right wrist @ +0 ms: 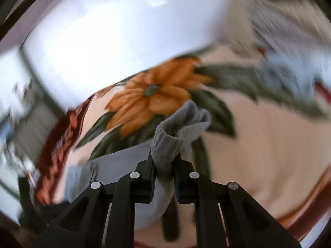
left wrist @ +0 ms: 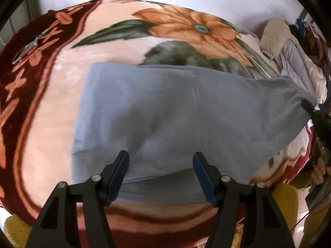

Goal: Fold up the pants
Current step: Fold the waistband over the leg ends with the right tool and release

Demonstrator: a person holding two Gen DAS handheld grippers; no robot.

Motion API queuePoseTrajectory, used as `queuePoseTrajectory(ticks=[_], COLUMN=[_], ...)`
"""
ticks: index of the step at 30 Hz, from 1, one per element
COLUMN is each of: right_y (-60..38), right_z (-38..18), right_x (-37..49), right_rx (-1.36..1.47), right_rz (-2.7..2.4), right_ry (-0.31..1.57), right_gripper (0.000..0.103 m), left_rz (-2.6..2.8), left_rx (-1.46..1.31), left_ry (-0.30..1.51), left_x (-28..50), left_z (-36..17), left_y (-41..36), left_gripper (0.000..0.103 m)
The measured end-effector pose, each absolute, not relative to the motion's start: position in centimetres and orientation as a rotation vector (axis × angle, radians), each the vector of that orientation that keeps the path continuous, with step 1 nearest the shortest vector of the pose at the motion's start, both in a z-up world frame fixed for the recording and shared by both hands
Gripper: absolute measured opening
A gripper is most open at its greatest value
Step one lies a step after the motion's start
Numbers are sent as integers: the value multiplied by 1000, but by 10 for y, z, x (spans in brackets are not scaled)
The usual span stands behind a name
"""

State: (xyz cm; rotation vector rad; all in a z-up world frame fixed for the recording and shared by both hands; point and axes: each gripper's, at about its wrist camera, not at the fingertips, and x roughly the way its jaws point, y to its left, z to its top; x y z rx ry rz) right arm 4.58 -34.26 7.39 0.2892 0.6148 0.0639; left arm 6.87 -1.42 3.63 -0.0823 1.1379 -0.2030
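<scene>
Left tongs point(left wrist: 161, 156): jaws stand well apart, nothing between the blue pads; they hang over the near edge of the pants, not touching the cloth as far as the view shows.
Right tongs point(right wrist: 164, 165): jaws clamped together on the ribbed cuff point(right wrist: 167, 144) of the pants; the cuff bunches up out of the grip and the leg hangs slack below it. In the left wrist view they show only as a dark tip at the far right corner of the cloth.
Pants point(left wrist: 175, 119): pale blue-grey, lying flat and folded across the blanket in the left wrist view, with a faint seam running down the middle; the right corner is pulled up toward the right tongs.
Blanket point(left wrist: 51, 107): pink, with a dark red patterned border on the left and an orange flower point(left wrist: 192, 29) with green leaves beyond the pants.
Clothes pile point(left wrist: 289, 47): beige and grey garments at the far right edge.
Right wrist view: heavily blurred away from the grip.
</scene>
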Motion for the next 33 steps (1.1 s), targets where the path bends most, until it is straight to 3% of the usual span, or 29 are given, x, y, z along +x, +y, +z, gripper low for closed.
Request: queuePoseTrajectory(ticks=[7,17,21,26,33], right_y=[-226,-124,-115,-115,-151], right_z=[89,13,-7,1,34], right_x=[51,62,68,57,30], right_rx=[-221,-565,-585,-519,-303], right_rz=[247,416,405,438,481], right_ry=[647,806,860,887,869], right_gripper=[15,15,17,29,29], left_rz=[-148,-142,-149,-152,-171], left_rx=[-142,-178,-176,-192,-206], left_ry=[1109,1099,1094,1096,1082], left_x=[68,67,68,68,70], left_z=[43,38,37,36,47], left_y=[20,35,36,38,33], left_gripper=[68,67,67,67,68])
